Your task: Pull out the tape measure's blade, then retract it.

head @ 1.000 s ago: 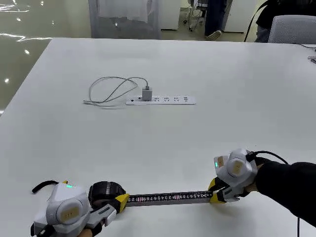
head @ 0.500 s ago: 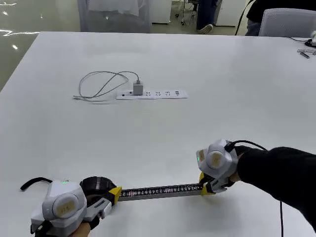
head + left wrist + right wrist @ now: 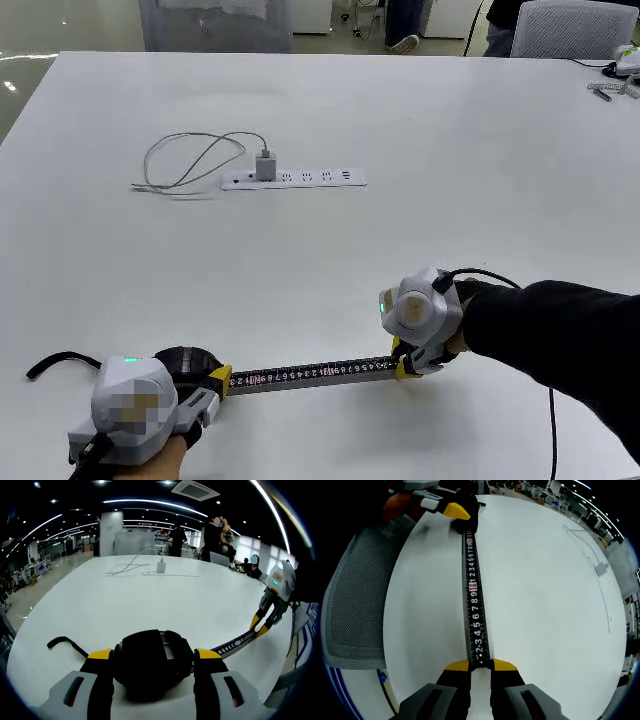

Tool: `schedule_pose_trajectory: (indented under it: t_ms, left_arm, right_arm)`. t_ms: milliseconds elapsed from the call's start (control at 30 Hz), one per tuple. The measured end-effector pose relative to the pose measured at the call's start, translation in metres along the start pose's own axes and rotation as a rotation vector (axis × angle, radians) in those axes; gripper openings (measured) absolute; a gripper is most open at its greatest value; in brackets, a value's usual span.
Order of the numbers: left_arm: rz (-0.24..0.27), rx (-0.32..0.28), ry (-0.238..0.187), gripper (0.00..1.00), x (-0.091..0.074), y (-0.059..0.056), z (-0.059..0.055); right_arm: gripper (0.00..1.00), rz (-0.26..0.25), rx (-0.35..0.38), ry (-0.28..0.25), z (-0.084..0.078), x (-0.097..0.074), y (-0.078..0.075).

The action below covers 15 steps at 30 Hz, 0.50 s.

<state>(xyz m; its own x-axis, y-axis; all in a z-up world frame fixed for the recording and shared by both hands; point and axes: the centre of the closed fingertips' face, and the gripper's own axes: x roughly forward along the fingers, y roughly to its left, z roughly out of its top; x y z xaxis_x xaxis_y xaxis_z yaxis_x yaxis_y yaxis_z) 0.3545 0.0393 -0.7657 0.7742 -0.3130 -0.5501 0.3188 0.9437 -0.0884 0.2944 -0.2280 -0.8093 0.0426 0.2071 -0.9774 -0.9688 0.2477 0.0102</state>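
Left gripper (image 3: 154, 656) clenches the tape measure case (image 3: 185, 362) at seven o'clock as anchor; right gripper (image 3: 481, 666) pinches the blade tip (image 3: 478, 652) at five o'clock, holding it extended.

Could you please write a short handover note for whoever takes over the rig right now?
Left gripper: jaws shut on the black round tape measure case, low on the white table.
Right gripper: jaws shut on the tip of the black numbered blade.
The blade lies stretched out along the table between the two grippers.
Done: blade pulled out.
Left: retract it, probably by easing the right gripper toward the case while keeping hold of the tip.
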Motion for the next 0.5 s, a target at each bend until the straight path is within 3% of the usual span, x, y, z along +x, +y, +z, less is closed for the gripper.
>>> schedule_pose_trajectory:
  t_ms: [200, 300, 500]
  left_arm:
    - [0.003, 0.007, 0.045, 0.63, 0.0058, 0.0001, -0.0040]
    - [-0.001, 0.000, 0.050, 0.63, 0.0048, 0.0001, -0.0045]
    - [-0.003, -0.017, 0.040, 0.62, 0.0046, 0.0014, -0.0048]
  right_arm:
    - [0.10, 0.004, 0.029, -0.028, -0.0012, -0.0014, -0.0016]
    - [0.10, 0.003, 0.043, -0.037, -0.0008, -0.0012, -0.0014]
    - [0.10, -0.009, 0.063, -0.006, 0.0001, -0.0012, -0.0015]
